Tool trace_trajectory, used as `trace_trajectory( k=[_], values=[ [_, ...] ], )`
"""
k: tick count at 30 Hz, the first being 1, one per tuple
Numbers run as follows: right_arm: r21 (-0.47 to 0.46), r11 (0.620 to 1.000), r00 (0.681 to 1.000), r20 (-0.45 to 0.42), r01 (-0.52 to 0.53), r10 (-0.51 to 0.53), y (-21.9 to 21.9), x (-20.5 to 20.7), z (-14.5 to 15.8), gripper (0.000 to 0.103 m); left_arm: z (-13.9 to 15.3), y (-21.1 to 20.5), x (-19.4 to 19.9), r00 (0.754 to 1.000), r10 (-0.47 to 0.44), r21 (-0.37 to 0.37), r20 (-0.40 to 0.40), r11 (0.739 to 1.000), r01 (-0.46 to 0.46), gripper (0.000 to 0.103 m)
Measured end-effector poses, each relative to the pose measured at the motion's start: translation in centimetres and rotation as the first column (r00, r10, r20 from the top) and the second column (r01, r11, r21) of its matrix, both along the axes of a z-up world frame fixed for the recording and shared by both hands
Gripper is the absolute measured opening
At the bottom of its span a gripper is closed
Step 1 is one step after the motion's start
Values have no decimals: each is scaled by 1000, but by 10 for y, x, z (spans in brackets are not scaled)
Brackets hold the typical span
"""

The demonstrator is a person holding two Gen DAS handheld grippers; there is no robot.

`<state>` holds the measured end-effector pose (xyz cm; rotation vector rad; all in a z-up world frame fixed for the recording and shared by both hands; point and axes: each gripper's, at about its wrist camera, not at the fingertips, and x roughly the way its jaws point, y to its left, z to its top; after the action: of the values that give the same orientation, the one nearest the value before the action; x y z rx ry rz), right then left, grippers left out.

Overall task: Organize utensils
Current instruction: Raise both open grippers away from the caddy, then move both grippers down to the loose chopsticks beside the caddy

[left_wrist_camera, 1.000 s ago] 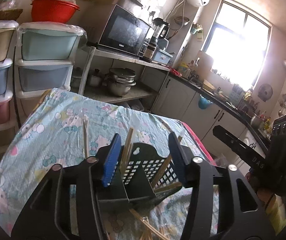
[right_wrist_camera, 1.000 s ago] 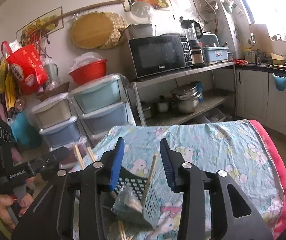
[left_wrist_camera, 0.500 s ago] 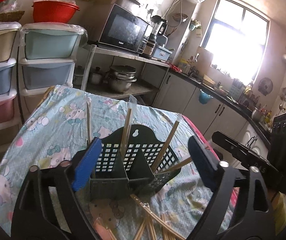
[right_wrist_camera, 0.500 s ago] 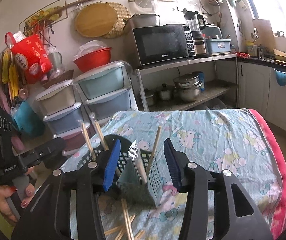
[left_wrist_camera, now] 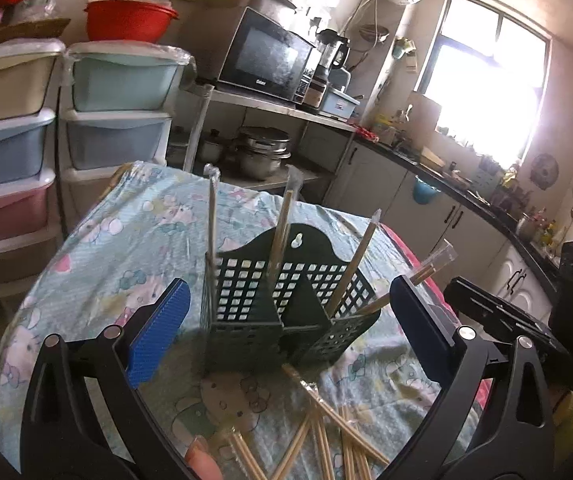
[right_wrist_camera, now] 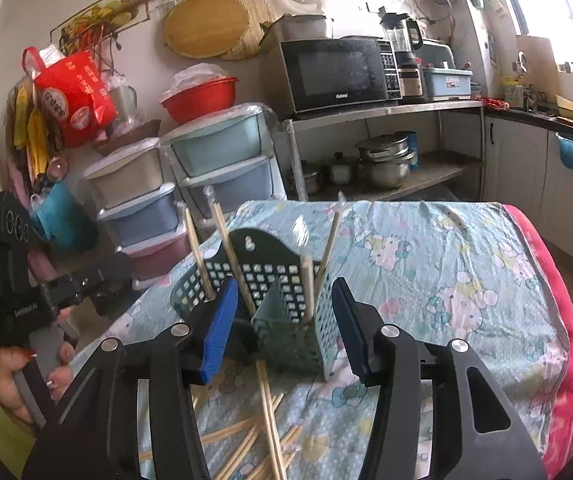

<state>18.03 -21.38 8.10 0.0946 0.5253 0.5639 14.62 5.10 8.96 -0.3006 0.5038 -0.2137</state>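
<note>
obstacle: upright chopsticks [left_wrist_camera: 279, 224] in caddy [left_wrist_camera: 270, 304] | loose chopsticks [left_wrist_camera: 326, 432] near side | free: tablecloth [right_wrist_camera: 466, 264] right

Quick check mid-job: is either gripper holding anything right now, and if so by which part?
Nothing is held. The left gripper and right gripper are both open, with the dark utensil basket seen between their fingers, not clamped.

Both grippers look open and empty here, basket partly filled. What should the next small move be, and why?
Probably lower the left gripper toward the loose chopsticks lying on the cloth just in front of the basket and close on one pair. Several wrapped pairs already stand in the compartments, both grippers hold nothing, and the pile sits nearest this gripper's open fingers.
</note>
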Motion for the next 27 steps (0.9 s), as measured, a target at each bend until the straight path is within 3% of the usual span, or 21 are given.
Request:
trace_trajectory(
  k=[14,27],
  values=[
    [-32,999,999,-29,-38,37,6,-19,-17,47,-16,2,-18,999,10,1,-38,1000,-10,92],
    [-53,996,995,-78,-71,66,15,-22,-41,47,-57,8,-24,990,25,-8,-140,1000,-26,92]
  ],
)
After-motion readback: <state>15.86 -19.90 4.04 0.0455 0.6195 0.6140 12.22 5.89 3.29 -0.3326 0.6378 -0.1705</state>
